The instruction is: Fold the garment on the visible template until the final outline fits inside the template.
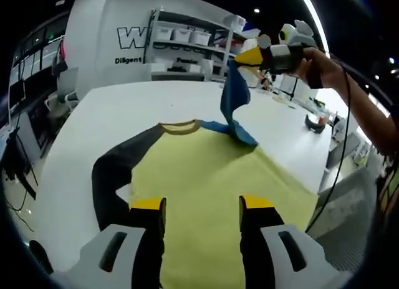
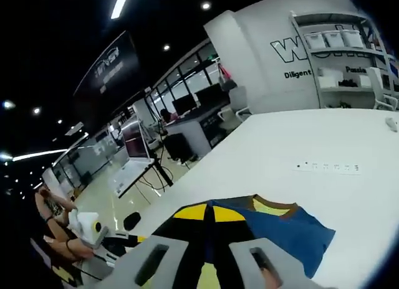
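1 yellow short-sleeved jersey with dark sleeves and a brown collar (image 1: pixel 212 177) lies flat on the white table (image 1: pixel 118 108). Its black sleeve (image 1: pixel 115 170) lies at the left of the left gripper view. The left gripper (image 1: pixel 202 211) hovers over the yellow body, its 2 yellow-tipped fingers (image 1: pixel 148 205) spread apart, holding nothing. At the right, the blue sleeve (image 1: pixel 234 93) is lifted clear of the table. The right gripper (image 1: pixel 249 55) is clamped on that sleeve. In the right gripper view, blue fabric (image 2: pixel 280 230) hangs from its closed tips (image 2: pixel 209 213).
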